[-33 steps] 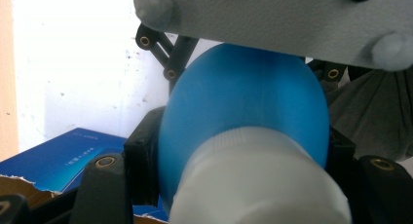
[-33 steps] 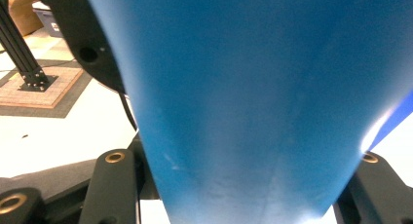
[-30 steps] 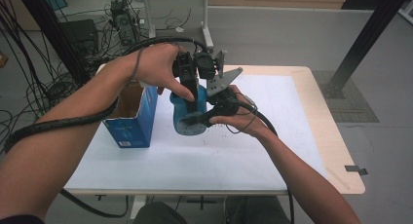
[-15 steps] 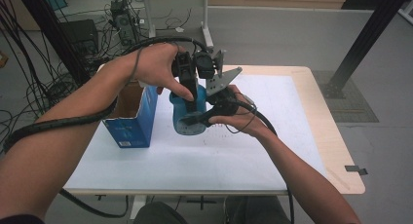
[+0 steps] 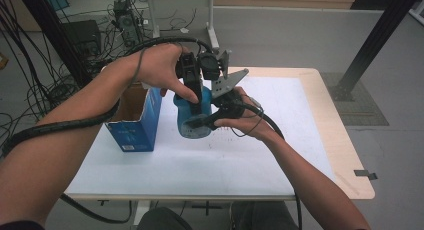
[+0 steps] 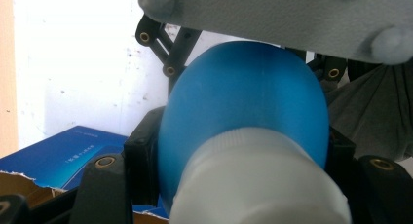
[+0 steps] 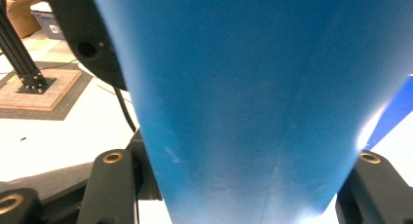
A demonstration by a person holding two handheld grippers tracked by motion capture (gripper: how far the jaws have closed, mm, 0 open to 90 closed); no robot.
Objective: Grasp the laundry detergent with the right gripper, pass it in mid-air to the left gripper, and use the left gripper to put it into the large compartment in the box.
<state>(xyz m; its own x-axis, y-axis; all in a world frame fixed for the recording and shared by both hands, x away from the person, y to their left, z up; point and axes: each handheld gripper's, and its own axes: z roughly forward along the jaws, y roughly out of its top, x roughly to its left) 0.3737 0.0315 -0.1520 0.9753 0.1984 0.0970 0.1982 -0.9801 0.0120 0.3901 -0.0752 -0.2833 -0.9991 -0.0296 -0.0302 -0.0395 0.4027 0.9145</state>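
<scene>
A blue plastic bottle with a white cap hangs above the white table top, held between both grippers. My left gripper comes down from above and is shut on the bottle's cap end; in the left gripper view its black jaws flank the blue shoulder. From the right, my right gripper reaches in level and is shut on the bottle's lower body. Its grey plate crosses the top of the left gripper view.
An open blue carton stands on the table just left of the bottle, also seen below the left jaw. Cables trail from both grippers. Black frame legs and cable clutter stand on the floor behind the table.
</scene>
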